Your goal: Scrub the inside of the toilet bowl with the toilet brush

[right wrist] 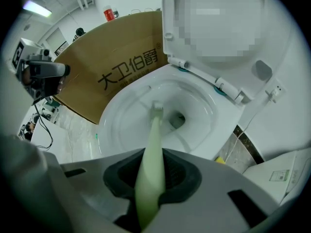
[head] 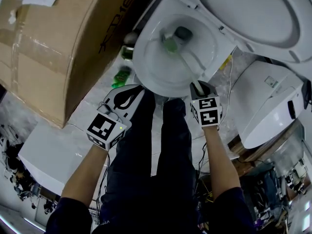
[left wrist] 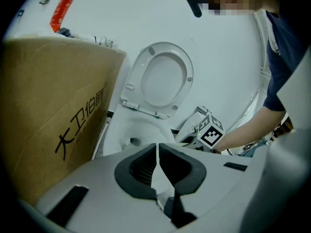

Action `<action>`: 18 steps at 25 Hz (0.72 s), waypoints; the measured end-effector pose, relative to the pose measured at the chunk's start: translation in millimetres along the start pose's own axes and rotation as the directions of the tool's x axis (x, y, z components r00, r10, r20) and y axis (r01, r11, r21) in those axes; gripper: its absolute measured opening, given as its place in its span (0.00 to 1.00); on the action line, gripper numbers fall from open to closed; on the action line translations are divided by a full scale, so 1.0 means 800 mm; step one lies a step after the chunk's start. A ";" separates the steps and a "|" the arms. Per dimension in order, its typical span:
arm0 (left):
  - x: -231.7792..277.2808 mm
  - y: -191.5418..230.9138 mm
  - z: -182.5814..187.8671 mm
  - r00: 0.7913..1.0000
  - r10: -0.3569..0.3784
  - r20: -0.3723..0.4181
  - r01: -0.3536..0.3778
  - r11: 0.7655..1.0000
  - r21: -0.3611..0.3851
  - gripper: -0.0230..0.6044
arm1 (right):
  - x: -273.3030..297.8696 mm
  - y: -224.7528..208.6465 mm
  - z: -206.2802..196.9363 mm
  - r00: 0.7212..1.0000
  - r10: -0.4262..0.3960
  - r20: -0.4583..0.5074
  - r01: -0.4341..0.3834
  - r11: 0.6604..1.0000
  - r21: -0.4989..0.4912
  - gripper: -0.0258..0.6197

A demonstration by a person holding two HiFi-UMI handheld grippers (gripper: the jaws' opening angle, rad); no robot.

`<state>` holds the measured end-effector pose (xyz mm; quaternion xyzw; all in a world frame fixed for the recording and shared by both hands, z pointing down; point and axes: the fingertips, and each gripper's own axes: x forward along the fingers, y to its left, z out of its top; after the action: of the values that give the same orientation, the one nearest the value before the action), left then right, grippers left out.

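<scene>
A big box stands close on the left of the bowl, nearly against its rim. The raised lid leans back behind the bowl. Another white fixture sits to the right, and a thin cable trails down the floor between it and the bowl. Small green items lie on the floor between the box and the bowl. The person's legs stand right up at the front rim.

My right gripper hangs over the front right of the rim, its jaws pinching the pale green handle of the brush. The brush's long axis runs forward and down from the gripper into the bowl. In the head view it slants up and to the left. Its head is inside the bowl, just beside the dark drain. I can't tell whether it touches the porcelain.

My left gripper is off the front left of the bowl, jaws pressed together and empty.
</scene>
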<state>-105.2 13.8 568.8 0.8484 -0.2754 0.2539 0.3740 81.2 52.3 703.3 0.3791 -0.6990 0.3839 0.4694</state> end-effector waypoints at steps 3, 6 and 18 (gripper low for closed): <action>0.004 0.001 0.004 1.000 -0.003 -0.002 0.003 1.000 0.002 0.10 | 0.001 -0.012 0.015 1.000 -0.010 0.016 0.010 1.000 0.005 0.14; 0.009 -0.002 0.010 1.000 -0.005 -0.003 0.005 1.000 0.006 0.10 | 0.001 -0.027 0.028 0.999 -0.022 0.033 0.022 1.000 0.008 0.14; 0.033 -0.021 0.022 0.999 -0.024 -0.023 0.024 0.999 0.025 0.10 | -0.023 -0.099 0.020 0.995 -0.091 0.038 0.089 0.995 0.045 0.14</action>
<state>-71.2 2.8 566.6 0.8534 -0.2578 0.2622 0.3694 151.1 8.1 695.9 0.4279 -0.6819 0.3698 0.4639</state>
